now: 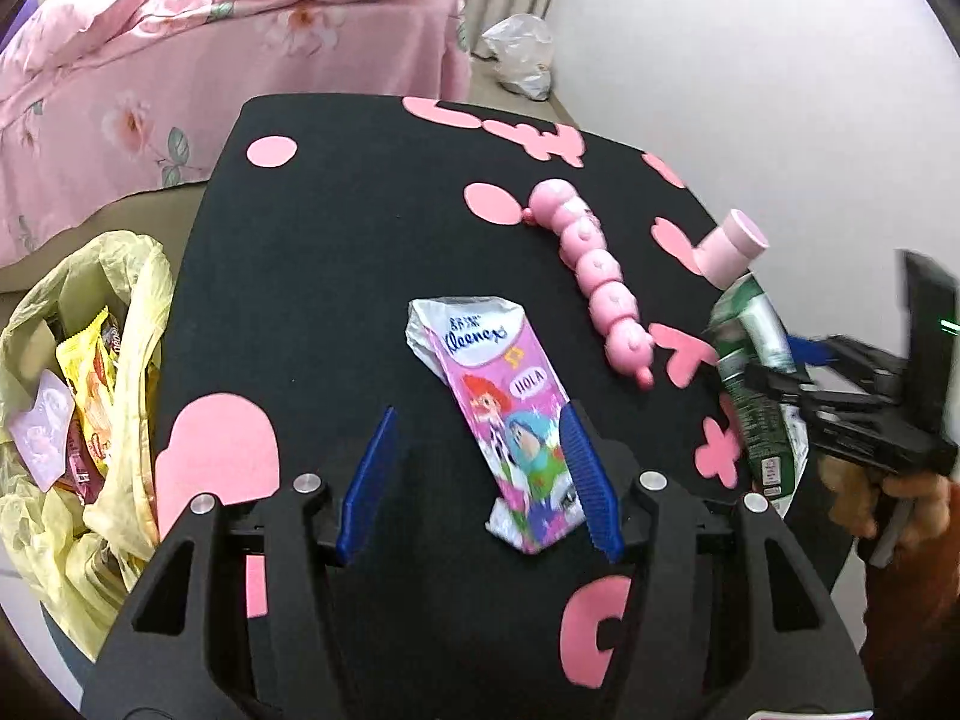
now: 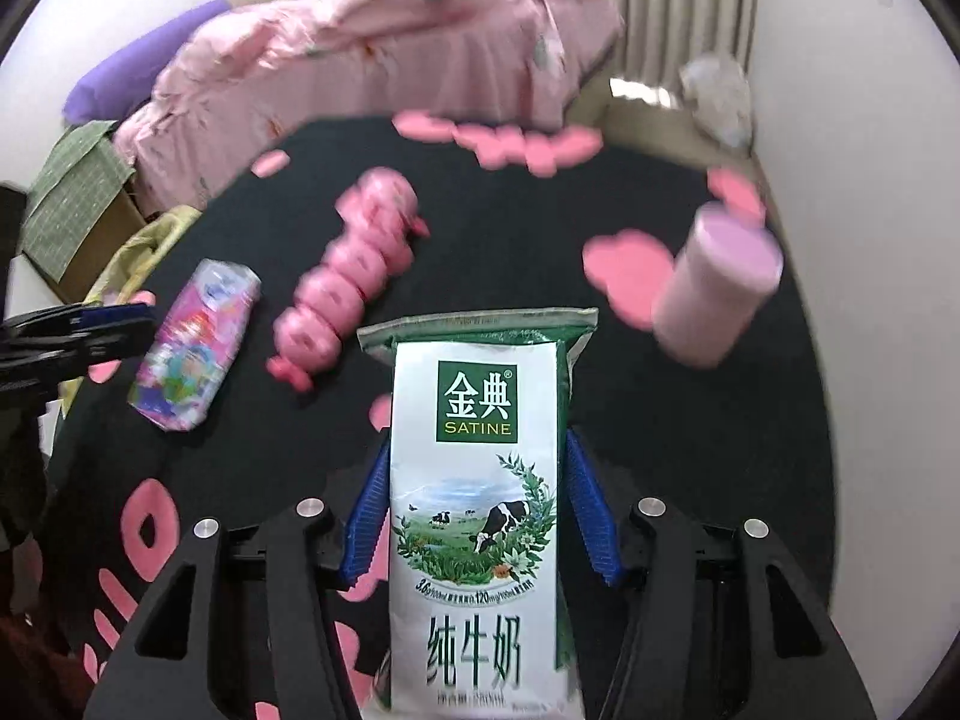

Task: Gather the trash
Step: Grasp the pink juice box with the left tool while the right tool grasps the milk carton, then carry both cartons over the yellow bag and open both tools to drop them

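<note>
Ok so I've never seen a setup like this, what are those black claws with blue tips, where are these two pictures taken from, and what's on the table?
There is no robot here. A person holds a hand-operated gripper in each hand, and each carries a wide-angle camera that looks along its two blue fingers. One picture is from the left gripper, the other from the right gripper.

The left one is open, around the near end of a tissue pack that lies on the black table. The right one is shut on a milk carton.

Also on the table are a pink caterpillar toy and a pink cup. A yellow bag with wrappers in it sits beside the table, on the left.
</note>
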